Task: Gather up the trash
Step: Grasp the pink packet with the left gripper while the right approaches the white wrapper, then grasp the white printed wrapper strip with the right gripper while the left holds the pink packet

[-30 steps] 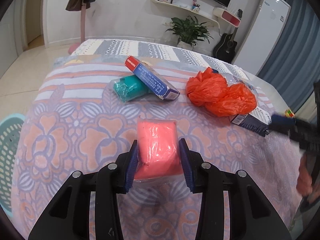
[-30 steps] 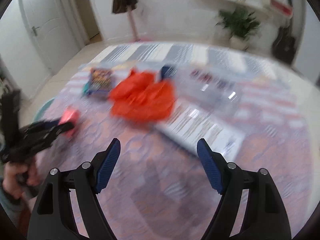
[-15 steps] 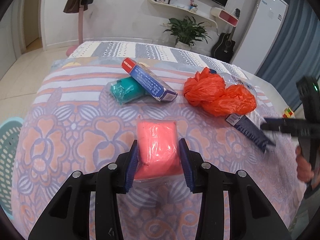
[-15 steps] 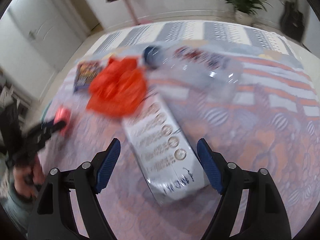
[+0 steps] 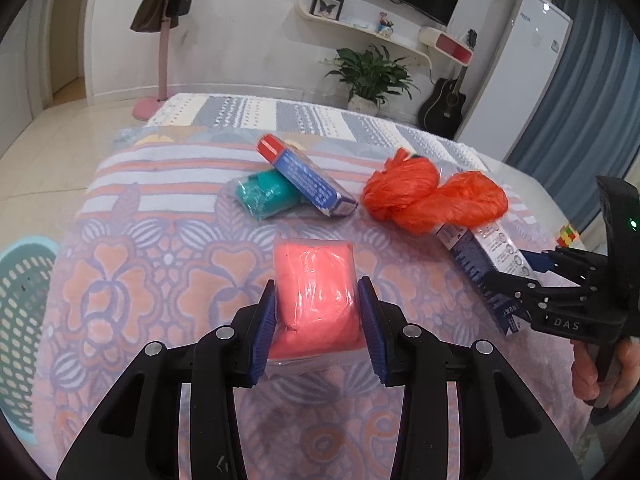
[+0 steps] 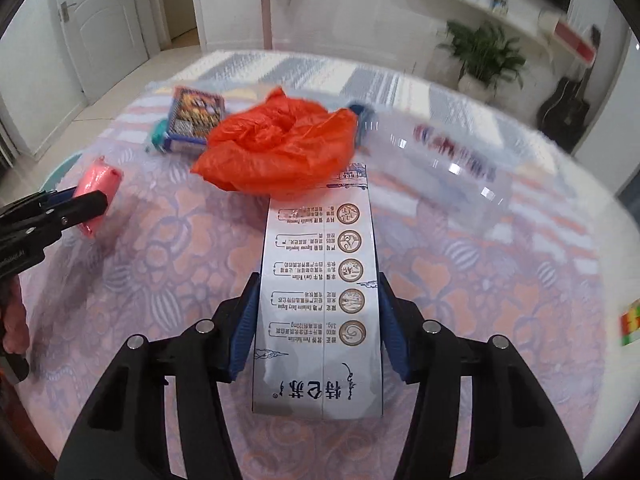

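My left gripper is shut on a pink plastic-wrapped packet, held just over the patterned tablecloth. My right gripper has its jaws closed against the sides of a white milk carton that lies on the cloth; the carton also shows in the left wrist view. An orange plastic bag lies over the carton's far end. Behind are a blue and red box, a teal packet and a clear plastic bottle.
A teal perforated basket stands on the floor off the table's left edge. A small coloured cube sits at the table's right edge. A plant, guitar and fridge stand by the far wall.
My right gripper swung over the milk carton and closed its jaws on the carton's sides. My left gripper kept holding the pink packet, almost still.
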`<control>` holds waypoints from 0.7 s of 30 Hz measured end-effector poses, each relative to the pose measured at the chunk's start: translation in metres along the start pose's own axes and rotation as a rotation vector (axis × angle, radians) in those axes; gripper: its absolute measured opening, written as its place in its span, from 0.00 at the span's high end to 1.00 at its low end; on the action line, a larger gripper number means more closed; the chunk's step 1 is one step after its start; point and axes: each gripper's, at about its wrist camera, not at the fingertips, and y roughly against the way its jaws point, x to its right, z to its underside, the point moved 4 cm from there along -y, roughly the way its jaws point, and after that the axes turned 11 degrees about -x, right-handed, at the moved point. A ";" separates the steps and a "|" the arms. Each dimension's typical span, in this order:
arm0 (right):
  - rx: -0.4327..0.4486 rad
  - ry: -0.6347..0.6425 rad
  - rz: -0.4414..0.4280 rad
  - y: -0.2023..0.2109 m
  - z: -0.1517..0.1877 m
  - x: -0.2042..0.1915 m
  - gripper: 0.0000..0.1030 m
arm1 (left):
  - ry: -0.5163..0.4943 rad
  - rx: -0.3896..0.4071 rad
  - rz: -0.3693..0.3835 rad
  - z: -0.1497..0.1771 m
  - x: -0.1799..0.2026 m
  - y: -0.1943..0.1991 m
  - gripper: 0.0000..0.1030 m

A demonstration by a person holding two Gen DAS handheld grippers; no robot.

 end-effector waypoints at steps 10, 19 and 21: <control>0.230 0.054 -0.041 0.088 -0.031 -0.041 0.50 | 0.025 0.137 0.016 -0.009 -0.021 0.059 0.63; 0.354 0.162 -0.136 0.131 -0.079 -0.134 0.50 | 0.140 0.288 -0.009 -0.010 -0.089 0.128 0.63; 0.359 0.195 -0.155 0.132 -0.090 -0.160 0.50 | 0.179 0.309 -0.024 -0.007 -0.112 0.142 0.63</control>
